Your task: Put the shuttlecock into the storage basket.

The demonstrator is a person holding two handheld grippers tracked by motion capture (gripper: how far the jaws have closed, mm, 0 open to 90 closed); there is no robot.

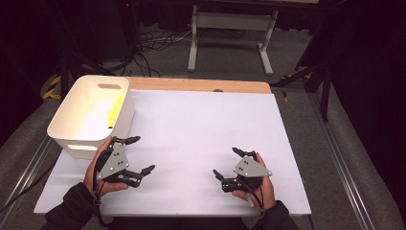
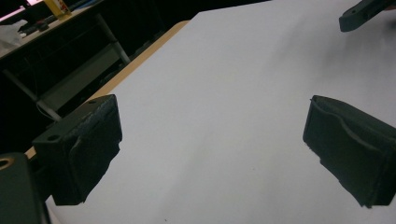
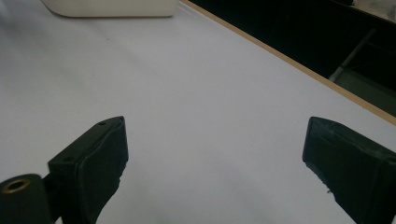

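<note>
My left gripper (image 1: pixel 142 154) rests low over the white table sheet (image 1: pixel 201 134) at the front left, open, nothing between its fingers. In the left gripper view the same gripper (image 2: pixel 212 154) has its two black pads wide apart over bare white sheet. My right gripper (image 1: pixel 226 162) sits at the front right, open and holding nothing. The right gripper view confirms this gripper (image 3: pixel 215 168) spread wide over the sheet. A white bin (image 1: pixel 91 115) with handle slots stands at the left edge, just beyond my left gripper, with a yellow glow inside.
A wooden table edge (image 1: pixel 201 85) runs along the back of the sheet. Beyond it stand a metal table frame (image 1: pixel 230 33) and floor cables (image 1: pixel 148 45). The bin's base (image 3: pixel 112 8) lies far off in the right gripper view. The other gripper's jaw tip (image 2: pixel 364 14) shows at top right.
</note>
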